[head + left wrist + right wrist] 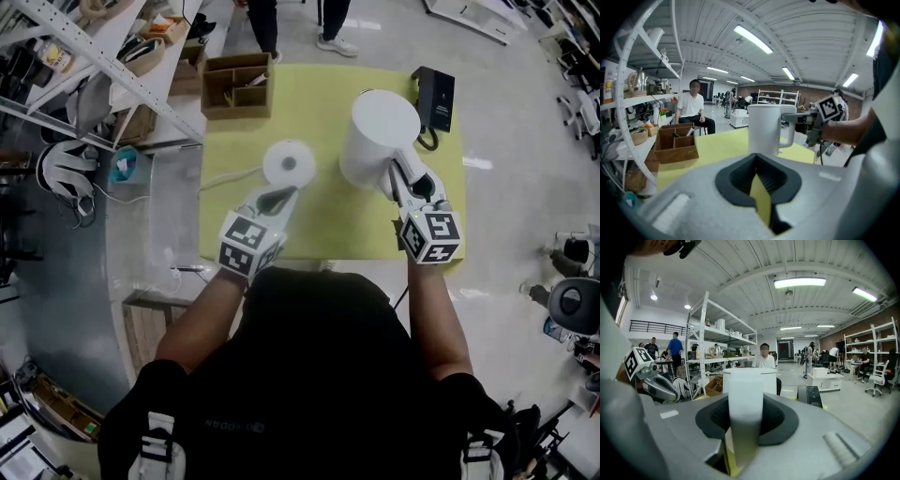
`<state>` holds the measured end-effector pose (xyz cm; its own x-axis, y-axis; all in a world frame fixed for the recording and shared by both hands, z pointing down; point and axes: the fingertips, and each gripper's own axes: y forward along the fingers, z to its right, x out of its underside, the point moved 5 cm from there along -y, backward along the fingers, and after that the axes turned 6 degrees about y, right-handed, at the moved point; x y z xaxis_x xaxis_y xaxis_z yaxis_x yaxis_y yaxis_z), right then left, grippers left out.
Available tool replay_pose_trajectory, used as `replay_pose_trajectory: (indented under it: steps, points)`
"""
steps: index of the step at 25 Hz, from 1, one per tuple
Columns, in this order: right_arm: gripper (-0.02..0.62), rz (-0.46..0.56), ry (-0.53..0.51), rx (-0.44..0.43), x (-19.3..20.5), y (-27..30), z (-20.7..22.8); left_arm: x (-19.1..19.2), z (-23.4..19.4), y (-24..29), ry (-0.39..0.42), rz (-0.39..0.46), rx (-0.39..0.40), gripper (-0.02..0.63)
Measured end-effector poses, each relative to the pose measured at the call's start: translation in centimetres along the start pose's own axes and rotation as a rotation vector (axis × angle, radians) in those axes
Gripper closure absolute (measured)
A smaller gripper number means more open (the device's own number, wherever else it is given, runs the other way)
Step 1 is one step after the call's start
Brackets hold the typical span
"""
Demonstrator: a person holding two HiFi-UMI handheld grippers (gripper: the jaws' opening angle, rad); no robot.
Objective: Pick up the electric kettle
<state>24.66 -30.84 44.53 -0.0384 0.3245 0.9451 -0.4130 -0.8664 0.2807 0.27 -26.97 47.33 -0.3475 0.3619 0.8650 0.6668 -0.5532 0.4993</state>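
Since the lift turned on the handle alone, what mattered was where that handle stood to the fingers. Well to the left of the kettle [377, 131], and farther from the person, sat a cardboard box [237, 86]. Just left of the kettle lay its round white base [289, 161], apart from it, so the kettle was over the yellow mat [328, 230] and not on the base. The left gripper [281, 197] pointed at that base from the near side. Its jaws were drawn together at the tips, with only a sliver of mat showing behind them, and they held nothing. The kettle stood upright, its long axis vertical, with the handle [745, 394] on the side towards the person and running top to bottom. The right gripper [403, 180] was the nearer one. It reached in from the kettle's near right side, tilted a little downward, with its jaws part closed and pressed on the handle between them. Whether the kettle's foot was clear of the mat could not be told. The next move probably called for a straight pull upward, wrist level so the body did not swing
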Motion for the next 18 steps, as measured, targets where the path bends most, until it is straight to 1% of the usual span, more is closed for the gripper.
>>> replay_pose_trajectory:
  steps: [10, 18]
  points:
    - [0.468, 0.003, 0.007, 0.06, 0.3, -1.4, 3.8, -0.4, 1.8, 1.7, 0.006, -0.008, 0.011, 0.603]
    - [0.468, 0.001, -0.001, 0.077, 0.5, -1.6, 5.7, -0.8, 2.7, 2.4, 0.009, -0.014, 0.011, 0.603]
